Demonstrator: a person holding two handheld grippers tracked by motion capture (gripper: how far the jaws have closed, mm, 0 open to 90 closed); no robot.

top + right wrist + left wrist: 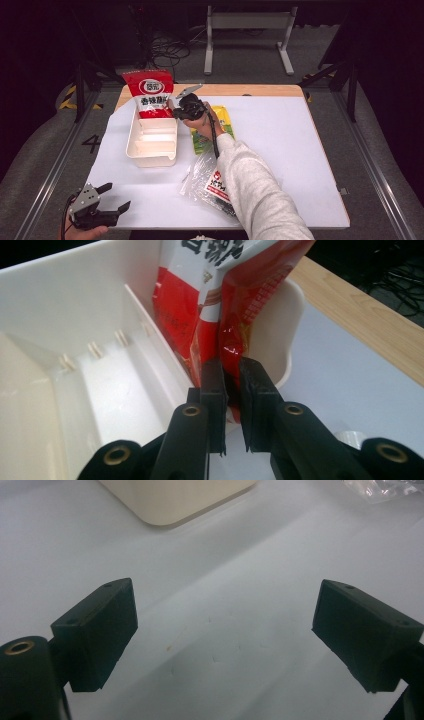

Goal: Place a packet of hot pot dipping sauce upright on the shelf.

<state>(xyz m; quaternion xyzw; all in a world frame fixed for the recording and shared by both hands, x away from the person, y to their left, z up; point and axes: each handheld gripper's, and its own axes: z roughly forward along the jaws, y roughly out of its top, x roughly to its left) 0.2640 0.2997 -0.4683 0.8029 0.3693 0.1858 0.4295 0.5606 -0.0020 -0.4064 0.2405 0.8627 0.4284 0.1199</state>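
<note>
Black fingers (pixel 216 405) of the right gripper (pixel 231 407) are pinching the lower edge of a red packet (pixel 220 305), pressed nearly together with only the crinkled film between them. The grip is sitting low on the side seam, probably so that the packet is standing upright in the far end of the cream tray (pixel 60 340) rather than slumping over its dividers. In the high view the red packet (pixel 150 92) is rising above the tray (pixel 150 150) rim, with the right gripper (pixel 187 107) alongside it and the sleeved forearm reaching across the white bench (pixel 280 150).

The left gripper (pixel 225 630) is hovering with its fingers (pixel 100 630) spread wide over bare bench, holding nothing; it is likely waiting at the near left corner, as the left gripper (pixel 107 197) appears in the high view.

A yellow-green packet (pixel 222 117) and a clear bag (pixel 207 182) are lying partly under the arm, so their full outlines and labels are hard to read. The bottom of the red packet is hidden behind the tray wall, so whether it is touching the floor cannot be told.
</note>
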